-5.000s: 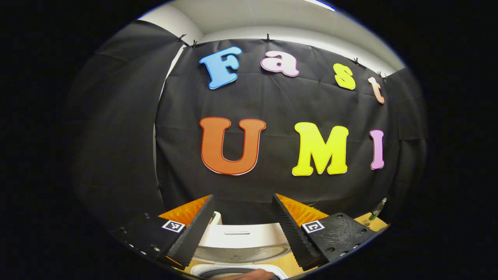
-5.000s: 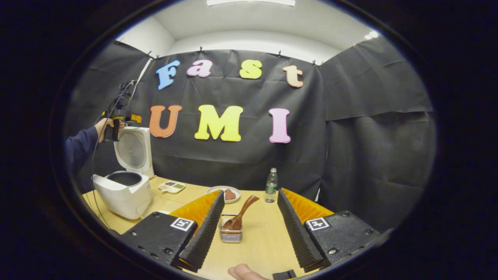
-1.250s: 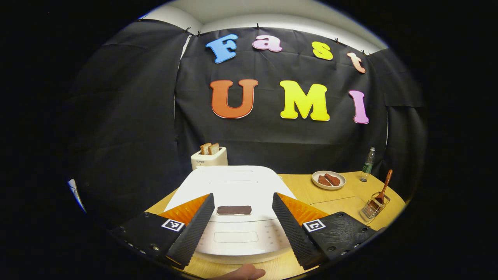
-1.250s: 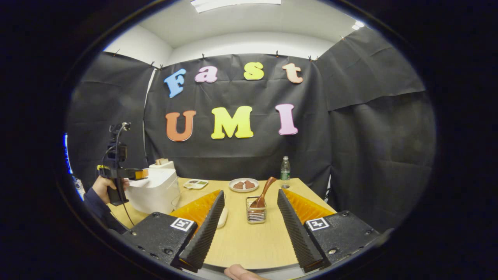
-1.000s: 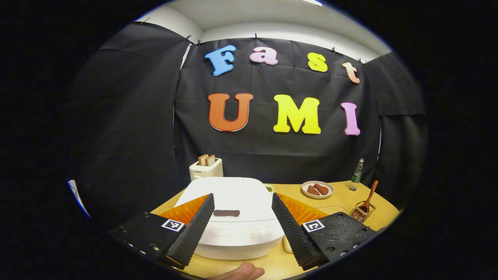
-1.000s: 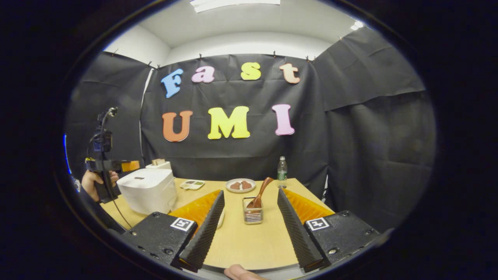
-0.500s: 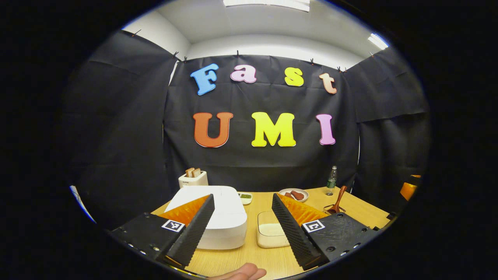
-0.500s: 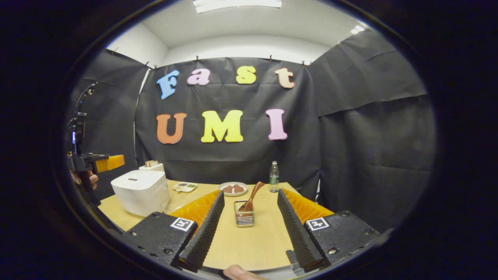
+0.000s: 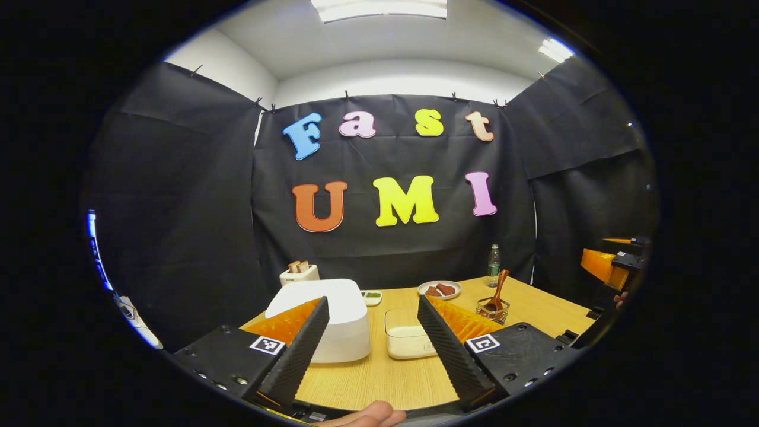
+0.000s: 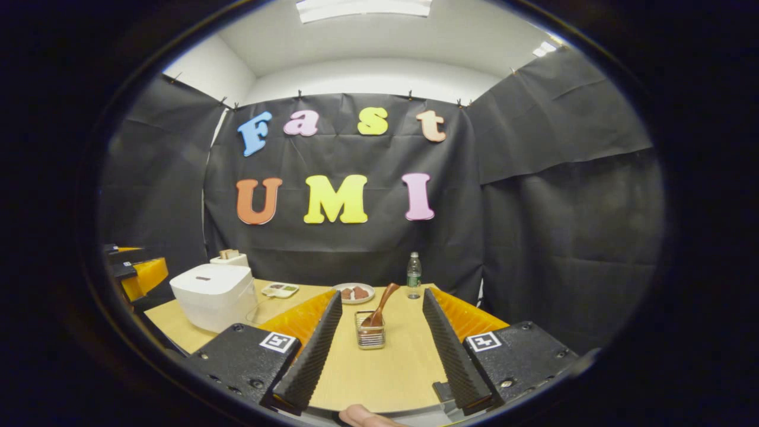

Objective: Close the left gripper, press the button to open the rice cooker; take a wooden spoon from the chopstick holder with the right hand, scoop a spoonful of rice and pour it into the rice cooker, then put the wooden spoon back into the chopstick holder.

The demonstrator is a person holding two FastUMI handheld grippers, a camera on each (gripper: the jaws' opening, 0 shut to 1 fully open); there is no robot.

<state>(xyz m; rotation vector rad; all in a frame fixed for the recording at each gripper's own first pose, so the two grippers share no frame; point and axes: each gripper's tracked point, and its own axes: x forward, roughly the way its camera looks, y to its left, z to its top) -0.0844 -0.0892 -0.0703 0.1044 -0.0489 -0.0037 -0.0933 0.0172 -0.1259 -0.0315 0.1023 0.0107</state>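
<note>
1. Ahead-left of the right gripper: rice cooker, toaster behind it.
2. Straight ahead between its fingers: chopstick holder with wooden spoon in it.
3. Beyond: plate, water bottle.

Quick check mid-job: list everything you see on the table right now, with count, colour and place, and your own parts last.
Table: one, light wood, under everything.
Rice cooker: one, white, lid shut, table's left side.
Toaster: one, white, two bread slices in it, behind the rice cooker.
Small tray: one, white, right of the rice cooker, toward the back.
Rice box: one, clear, right of the rice cooker.
Plate: one, white, brown food on it, back centre.
Bottle: one, clear, right of the plate.
Holder: one, wire, mid-table.
Spoon: one, brown wood, leaning in the holder.
Left gripper: open, empty.
Right gripper: open, empty.
</note>
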